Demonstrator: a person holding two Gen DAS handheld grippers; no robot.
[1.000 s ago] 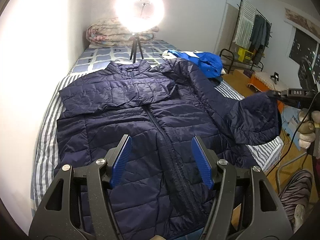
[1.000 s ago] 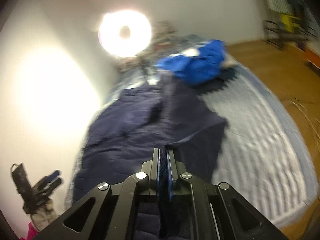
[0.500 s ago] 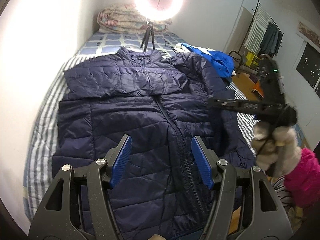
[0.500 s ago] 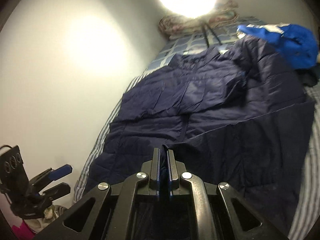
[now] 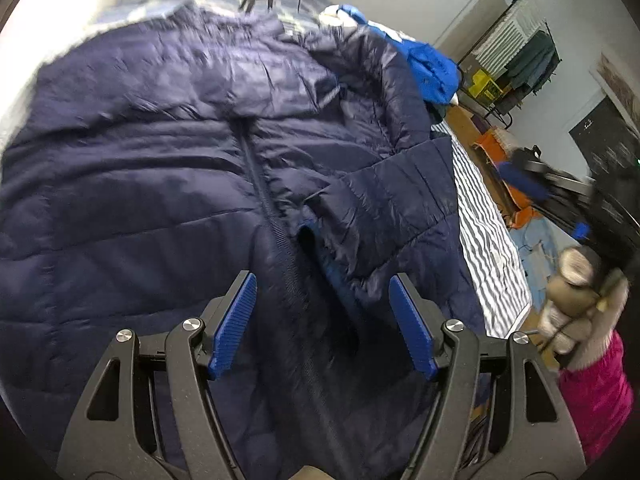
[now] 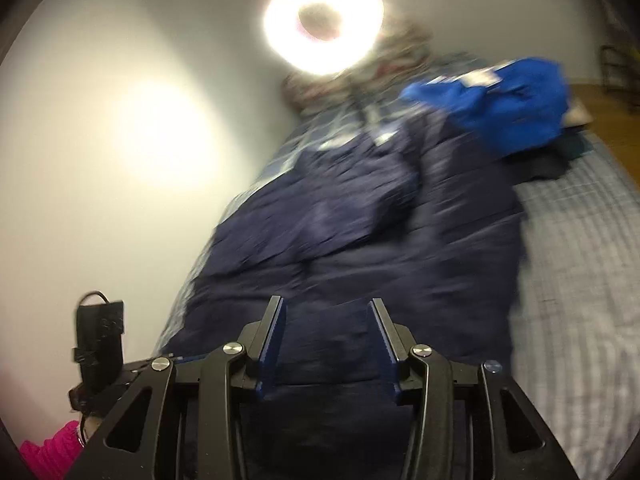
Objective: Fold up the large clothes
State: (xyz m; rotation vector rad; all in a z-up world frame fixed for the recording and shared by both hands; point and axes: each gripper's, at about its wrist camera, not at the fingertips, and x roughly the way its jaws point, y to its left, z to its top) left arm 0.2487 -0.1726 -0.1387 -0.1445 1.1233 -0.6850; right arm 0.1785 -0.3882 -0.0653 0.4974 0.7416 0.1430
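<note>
A large navy quilted jacket [image 5: 160, 168] lies front up on the striped bed [image 5: 488, 240], zipper running down its middle. Both sleeves are folded across the body; the right sleeve [image 5: 384, 208] lies with its cuff near the zipper. My left gripper [image 5: 322, 300] is open and empty, low over the jacket's lower front by the zipper. My right gripper [image 6: 326, 324] is open and empty, just above the jacket [image 6: 360, 240] near its hem; that view is blurred.
A bright blue garment [image 5: 428, 64] lies on the bed beyond the jacket, also seen in the right wrist view [image 6: 508, 104]. A ring light [image 6: 322, 24] on a tripod stands at the bed's head by folded quilts. A clothes rack [image 5: 516, 56] and wooden floor are to the right.
My right gripper opened and let go of the right sleeve, which now lies folded across the jacket's front. My left gripper moved lower and closer to the jacket, still open.
</note>
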